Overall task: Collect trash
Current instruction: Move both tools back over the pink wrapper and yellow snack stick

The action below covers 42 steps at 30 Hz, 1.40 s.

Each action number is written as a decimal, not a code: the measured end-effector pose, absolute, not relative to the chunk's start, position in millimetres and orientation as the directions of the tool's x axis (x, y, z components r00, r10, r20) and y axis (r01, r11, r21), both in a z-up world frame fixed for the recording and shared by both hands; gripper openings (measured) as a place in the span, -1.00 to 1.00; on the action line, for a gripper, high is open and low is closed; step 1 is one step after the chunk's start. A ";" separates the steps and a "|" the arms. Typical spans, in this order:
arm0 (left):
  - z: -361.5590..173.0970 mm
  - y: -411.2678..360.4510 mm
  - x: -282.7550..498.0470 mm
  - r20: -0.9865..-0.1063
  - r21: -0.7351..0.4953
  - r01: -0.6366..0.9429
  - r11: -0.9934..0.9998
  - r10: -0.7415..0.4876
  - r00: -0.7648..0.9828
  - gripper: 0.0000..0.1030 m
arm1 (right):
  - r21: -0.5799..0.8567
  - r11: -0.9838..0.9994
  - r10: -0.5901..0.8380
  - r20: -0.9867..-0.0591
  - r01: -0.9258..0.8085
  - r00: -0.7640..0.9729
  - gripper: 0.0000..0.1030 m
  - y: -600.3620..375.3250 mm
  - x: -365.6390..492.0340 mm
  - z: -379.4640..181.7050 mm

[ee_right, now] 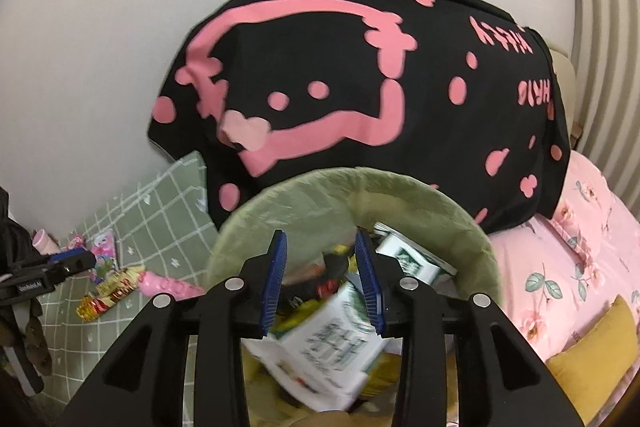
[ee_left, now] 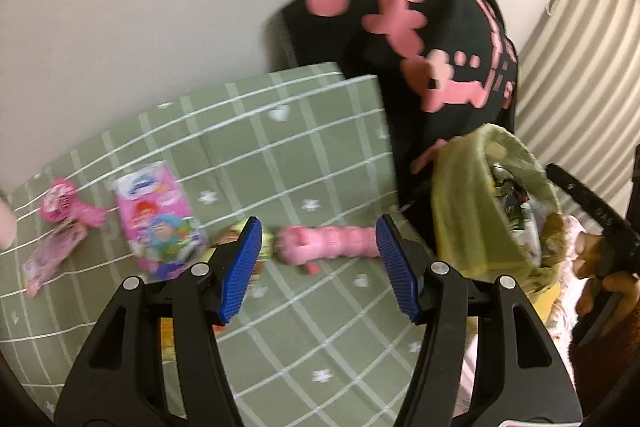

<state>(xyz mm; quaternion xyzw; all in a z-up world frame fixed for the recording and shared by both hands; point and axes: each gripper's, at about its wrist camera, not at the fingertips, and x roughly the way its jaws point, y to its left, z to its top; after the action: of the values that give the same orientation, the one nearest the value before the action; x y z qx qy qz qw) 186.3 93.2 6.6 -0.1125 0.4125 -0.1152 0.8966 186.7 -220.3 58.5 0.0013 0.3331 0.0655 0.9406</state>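
Left tongs (ee_left: 316, 247) open over pink wrapper (ee_left: 332, 243) on bed (ee_left: 304, 147); right tongs (ee_right: 322, 281) open above lined bin (ee_right: 460, 223), white-green carton (ee_right: 332, 343) loose between.

The left wrist view looks down over the green checked bedspread (ee_left: 280, 155); the right wrist view hangs close above the lined bin (ee_right: 280, 203). Both share the black-and-pink cloth (ee_left: 432, 39).

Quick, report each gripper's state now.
Left gripper: open, holding nothing.
Right gripper: open over the trash bag, nothing gripped.
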 end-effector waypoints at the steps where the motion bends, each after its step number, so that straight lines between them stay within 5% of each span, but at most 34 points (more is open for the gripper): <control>1: 5.4 101.2 184.1 -0.711 -0.291 0.101 0.951 -0.286 0.643 0.09 | 0.046 0.990 0.134 -0.622 -0.134 0.772 -0.34 -212.3 186.7 60.3; 18: -37.4 287.3 169.7 -0.750 -0.237 -0.222 0.946 -0.033 0.660 0.09 | 0.073 0.933 0.307 -0.674 -0.352 0.673 -0.34 -78.3 183.5 19.1; 35: -63.8 278.7 134.1 -0.803 -0.362 -0.197 0.911 -0.197 0.563 0.09 | 0.177 0.885 0.401 -0.758 -0.431 0.513 -0.34 -12.7 191.6 -34.9; 42: -54.4 273.7 111.5 -0.803 -0.325 -0.214 0.921 -0.149 0.576 0.09 | 0.207 0.869 0.420 -0.790 -0.450 0.446 -0.34 28.3 194.8 -57.7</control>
<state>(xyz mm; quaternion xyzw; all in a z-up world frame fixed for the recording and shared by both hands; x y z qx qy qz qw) 111.5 273.7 -54.4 -0.1974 0.4599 0.0187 0.8656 194.8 28.3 -57.7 -0.0164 0.4599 0.2558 0.8501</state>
